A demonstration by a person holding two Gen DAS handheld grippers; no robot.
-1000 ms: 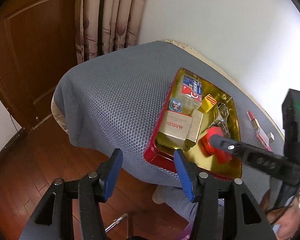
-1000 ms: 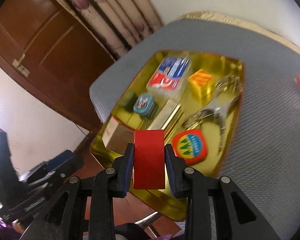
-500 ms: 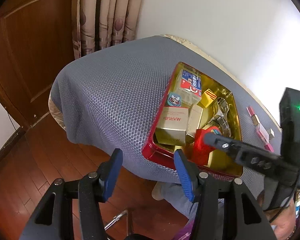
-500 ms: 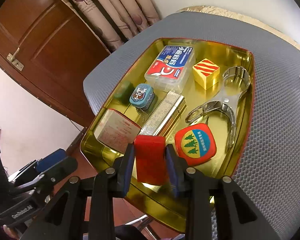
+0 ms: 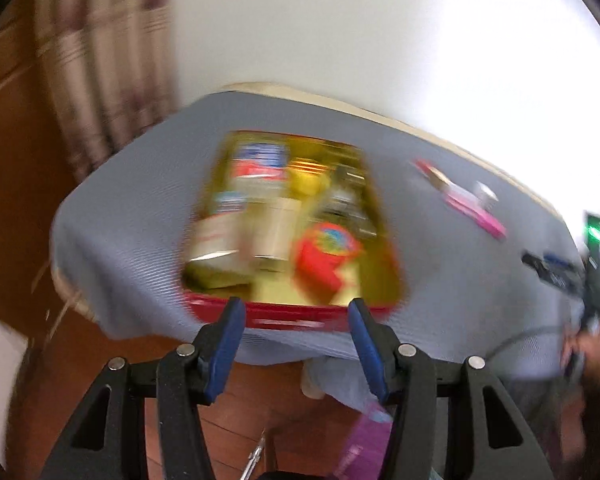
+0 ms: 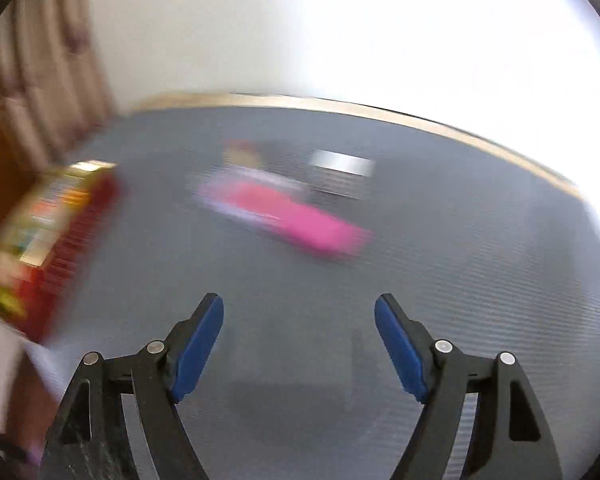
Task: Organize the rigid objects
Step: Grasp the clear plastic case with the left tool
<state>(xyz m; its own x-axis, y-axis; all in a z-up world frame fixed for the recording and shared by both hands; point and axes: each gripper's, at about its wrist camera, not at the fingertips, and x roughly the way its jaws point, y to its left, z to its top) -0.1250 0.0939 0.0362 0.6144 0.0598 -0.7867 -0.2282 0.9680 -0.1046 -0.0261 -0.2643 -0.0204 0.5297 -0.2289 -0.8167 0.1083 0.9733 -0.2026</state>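
Note:
Both views are motion-blurred. A red-rimmed gold tray (image 5: 292,314) on the grey cloth holds several small boxes and tins, with a red block (image 5: 318,268) lying near its front. My left gripper (image 5: 296,322) is open and empty, off the table's front edge just before the tray. My right gripper (image 6: 299,328) is open and empty above bare cloth. Ahead of it lie a pink flat object (image 6: 300,220) and a small silver-and-dark item (image 6: 340,174). The tray (image 6: 60,236) sits at its left. The right gripper's body (image 5: 560,276) shows at the far right in the left view.
The table wears a grey mesh cloth (image 6: 460,280) and stands against a white wall. A pink object (image 5: 476,216) and a small lipstick-like item (image 5: 432,174) lie right of the tray. A curtain (image 5: 100,80), a wooden door and a wood floor are to the left and below.
My right gripper let go of the red block in the tray, opened and swung right toward the pink object. My left gripper swung to face the tray head-on.

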